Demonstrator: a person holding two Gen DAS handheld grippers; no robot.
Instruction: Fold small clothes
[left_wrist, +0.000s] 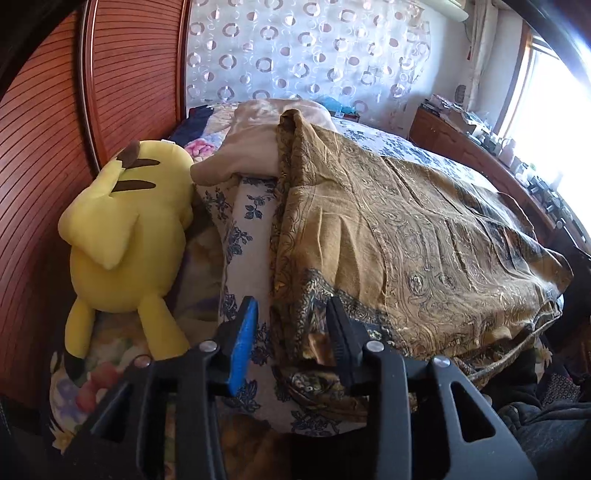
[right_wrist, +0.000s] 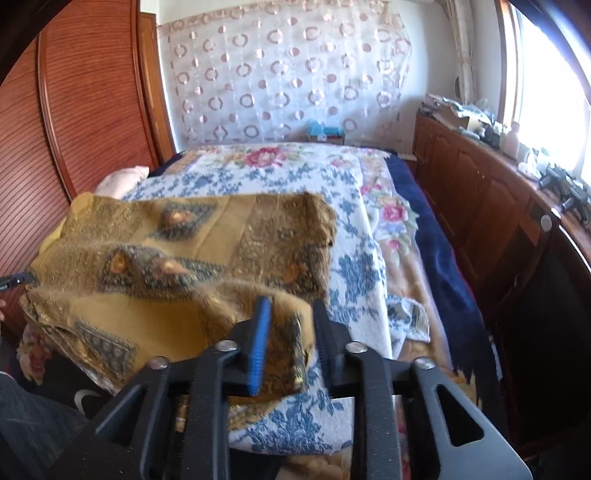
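Note:
A mustard-brown paisley cloth (left_wrist: 388, 236) lies in a folded layer on the white, blue-flowered bed cover (left_wrist: 255, 206). My left gripper (left_wrist: 291, 301) is at its near left corner, jaws apart. The cloth's edge lies between the blue pad (left_wrist: 242, 347) and the black finger without being pinched. In the right wrist view the same cloth (right_wrist: 177, 251) looks blurred near its front. My right gripper (right_wrist: 291, 302) straddles the near right corner, jaws apart, pads not pressing it. One of the left gripper's fingers (right_wrist: 14, 282) shows at the cloth's left edge.
A yellow plush toy (left_wrist: 122, 229) lies left of the cloth beside the ribbed wooden wardrobe (left_wrist: 44, 147). A beige pillow (left_wrist: 251, 147) sits behind the cloth. A wooden cabinet (right_wrist: 480, 192) with clutter runs under the window on the right. Dark clothing (left_wrist: 546, 424) lies near right.

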